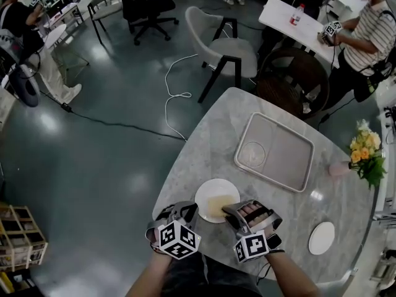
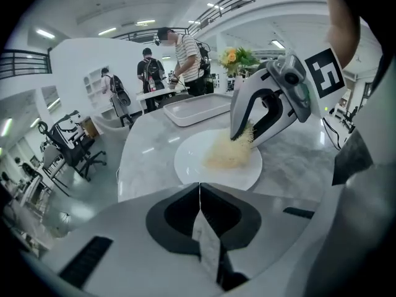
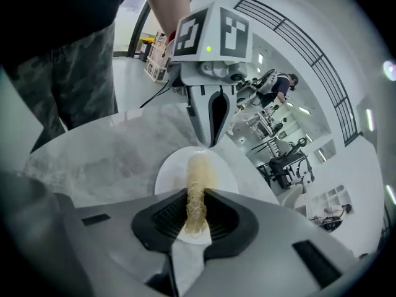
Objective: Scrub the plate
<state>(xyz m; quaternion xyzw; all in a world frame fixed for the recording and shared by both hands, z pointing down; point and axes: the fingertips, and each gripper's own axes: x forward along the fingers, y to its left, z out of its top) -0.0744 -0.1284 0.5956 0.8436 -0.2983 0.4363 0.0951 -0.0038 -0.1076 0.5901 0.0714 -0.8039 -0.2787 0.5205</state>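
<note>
Under right tool [image 3: 197,210] and scrubber [image 3: 198,177], plate [image 1: 206,198]

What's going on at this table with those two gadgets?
A person is scrubbing a white plate on the marble table with two handheld grippers. The right gripper is clamped on a yellowish fibrous scrubber that rests on the plate's middle. The left gripper is shut and empty, by the plate's rim. A tray lies farther back.
</note>
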